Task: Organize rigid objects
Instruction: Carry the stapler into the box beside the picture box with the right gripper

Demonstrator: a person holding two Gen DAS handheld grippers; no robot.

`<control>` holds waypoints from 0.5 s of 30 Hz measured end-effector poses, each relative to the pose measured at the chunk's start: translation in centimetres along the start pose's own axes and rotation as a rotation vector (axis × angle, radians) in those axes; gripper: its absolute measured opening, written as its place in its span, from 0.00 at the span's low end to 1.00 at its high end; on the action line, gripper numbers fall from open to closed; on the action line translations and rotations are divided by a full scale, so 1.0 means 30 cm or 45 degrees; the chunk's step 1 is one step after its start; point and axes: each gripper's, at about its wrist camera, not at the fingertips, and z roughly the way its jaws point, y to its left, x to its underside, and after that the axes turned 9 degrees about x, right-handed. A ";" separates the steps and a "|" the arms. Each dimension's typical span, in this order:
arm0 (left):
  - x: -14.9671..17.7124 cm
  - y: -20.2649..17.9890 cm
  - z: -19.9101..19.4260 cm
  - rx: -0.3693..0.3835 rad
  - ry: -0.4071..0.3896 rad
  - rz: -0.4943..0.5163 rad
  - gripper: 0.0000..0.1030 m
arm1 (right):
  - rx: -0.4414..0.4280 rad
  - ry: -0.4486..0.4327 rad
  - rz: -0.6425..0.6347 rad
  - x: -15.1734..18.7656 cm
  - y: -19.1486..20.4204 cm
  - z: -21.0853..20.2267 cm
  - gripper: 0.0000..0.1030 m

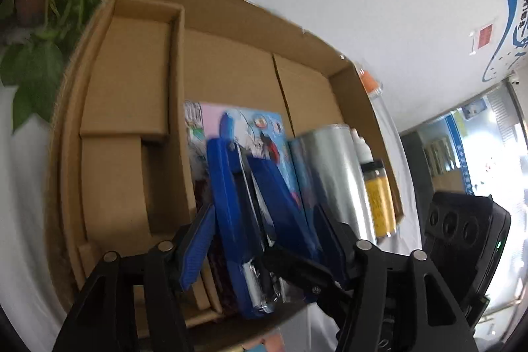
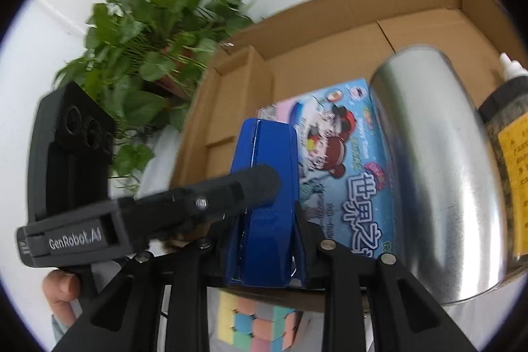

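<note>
A blue stapler [image 1: 244,203] is held over the open cardboard box [image 1: 132,81]. My left gripper [image 1: 260,240] has its blue fingers on both sides of the stapler. In the right wrist view my right gripper [image 2: 267,240] is shut on the same stapler [image 2: 264,187], and the left gripper's black finger [image 2: 231,190] crosses in front of it. A colourful picture box [image 2: 346,174], a silver can [image 2: 439,174] and a yellow-labelled bottle [image 2: 508,174] lie in the cardboard box [image 2: 330,48].
A potted green plant [image 2: 148,48] stands left of the box. A pastel cube puzzle [image 2: 257,325] lies on the white table in front of the box. A smaller cardboard insert [image 1: 128,108] fills the box's left side. An orange-capped bottle [image 1: 369,81] stands behind the box.
</note>
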 end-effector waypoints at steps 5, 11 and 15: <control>-0.030 -0.002 -0.064 -0.074 -0.101 0.042 0.68 | 0.042 -0.023 -0.010 0.022 0.018 0.014 0.29; 0.045 -0.013 -0.242 -0.128 -0.245 0.062 0.68 | 0.047 0.020 -0.046 0.045 0.058 0.038 0.35; 0.145 -0.032 -0.360 -0.179 -0.320 0.082 0.68 | 0.087 -0.003 -0.124 0.063 0.039 0.002 0.39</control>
